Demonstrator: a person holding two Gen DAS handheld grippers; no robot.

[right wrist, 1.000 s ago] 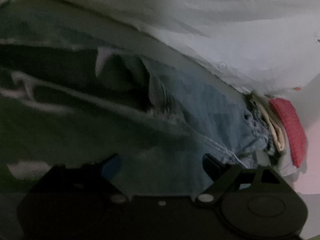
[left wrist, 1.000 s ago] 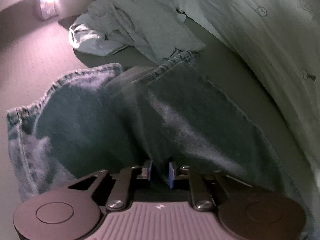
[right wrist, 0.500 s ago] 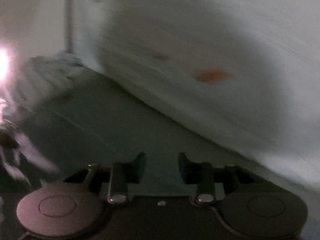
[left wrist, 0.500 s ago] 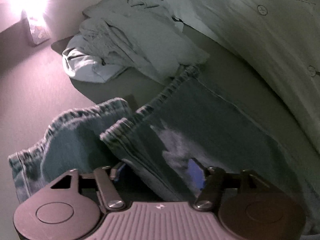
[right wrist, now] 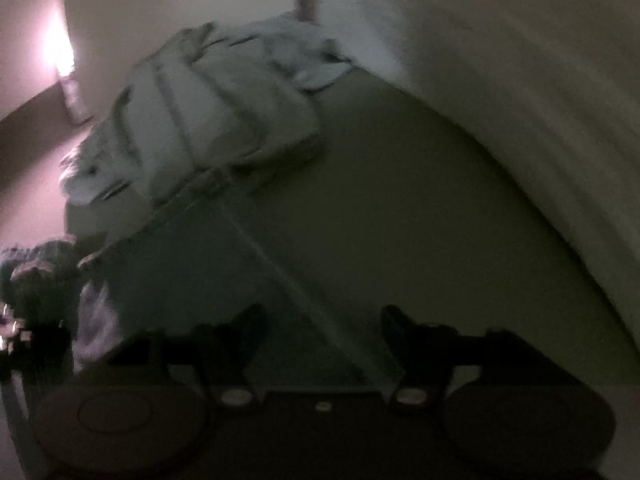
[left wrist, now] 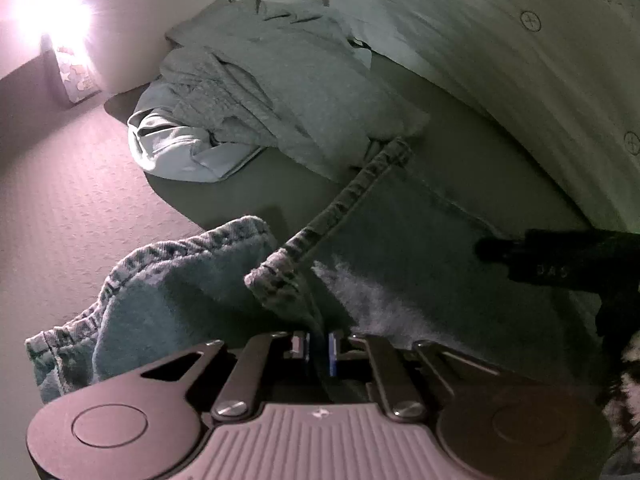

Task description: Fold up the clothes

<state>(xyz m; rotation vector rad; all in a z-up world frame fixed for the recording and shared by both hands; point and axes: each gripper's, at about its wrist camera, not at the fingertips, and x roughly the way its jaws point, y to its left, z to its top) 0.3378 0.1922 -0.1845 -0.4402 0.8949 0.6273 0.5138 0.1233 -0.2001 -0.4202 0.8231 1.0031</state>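
Note:
Blue jeans [left wrist: 400,248] lie along a green mat [left wrist: 460,140], their hems pointing toward a clothes pile. One leg's hem end [left wrist: 172,280] lies bunched at the left. My left gripper [left wrist: 318,350] sits low over the other leg, its jaws closing, blue pads pinching a raised fold of denim just behind the hem. My right gripper [right wrist: 323,316] hovers over the far edge of the same leg [right wrist: 192,280], jaws opening, nothing gripped between its fingers. Its dark body [left wrist: 560,268] shows at the right of the left wrist view.
A heap of grey and pale clothes [left wrist: 280,92] lies at the mat's far end. White buttoned bedding [left wrist: 520,60] runs along the right side. Pinkish carpet [left wrist: 60,200] lies to the left, with a bright lamp [left wrist: 60,20] in the corner.
My left gripper spread wide, then closed on a denim fold by the hem. The right gripper swung from the jeans' waist end past the white bedding to the hem end.

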